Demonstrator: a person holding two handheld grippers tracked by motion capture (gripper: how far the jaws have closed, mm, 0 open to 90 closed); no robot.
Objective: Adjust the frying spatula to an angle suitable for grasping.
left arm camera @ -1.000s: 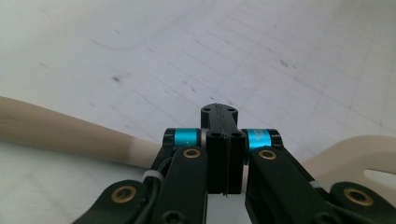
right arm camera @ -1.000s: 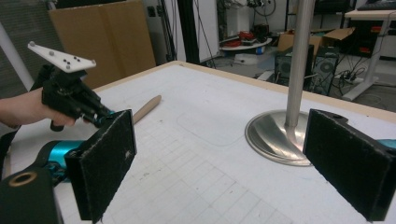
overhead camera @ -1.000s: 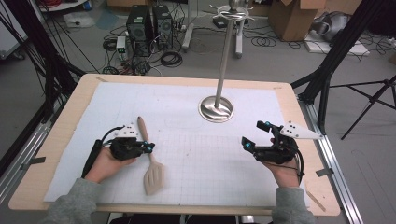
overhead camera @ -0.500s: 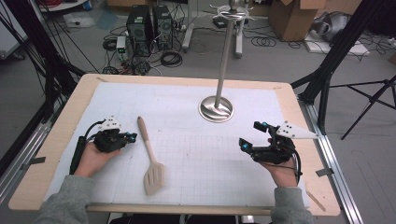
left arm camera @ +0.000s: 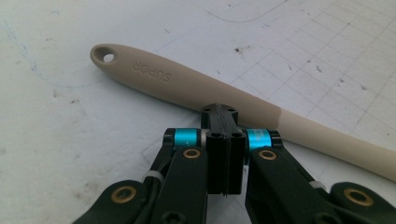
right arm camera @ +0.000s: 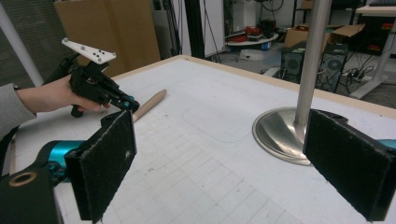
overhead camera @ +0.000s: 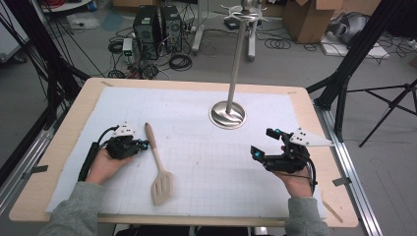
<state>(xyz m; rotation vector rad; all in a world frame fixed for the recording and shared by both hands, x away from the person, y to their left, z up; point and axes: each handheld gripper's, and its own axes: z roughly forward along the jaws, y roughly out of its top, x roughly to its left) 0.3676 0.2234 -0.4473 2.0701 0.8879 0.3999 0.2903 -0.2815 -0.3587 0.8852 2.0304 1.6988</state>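
Observation:
A beige slotted spatula [overhead camera: 156, 162] lies flat on the white mat, handle pointing away and blade toward the person. My left gripper [overhead camera: 142, 145] is shut with nothing between its jaws, its tip just left of the handle. In the left gripper view the closed tip [left arm camera: 219, 114] sits right up against the handle [left arm camera: 187, 86]; I cannot tell whether they touch. My right gripper [overhead camera: 264, 142] is held at the mat's right side, open and holding nothing. Its wide-apart pads [right arm camera: 107, 163] frame the left gripper [right arm camera: 128, 105] and the spatula handle [right arm camera: 149, 103] across the table.
A metal stand with a round base [overhead camera: 227, 114] and a tall pole rises at the back middle of the mat [overhead camera: 206, 191]; the base [right arm camera: 280, 135] lies near the right gripper's far jaw. The wooden table edge [overhead camera: 59, 162] borders the mat. Cables and boxes are on the floor beyond.
The left gripper has drawn back to the left, off the spatula handle, and now sits beside it. The spatula and the right gripper have stayed put.

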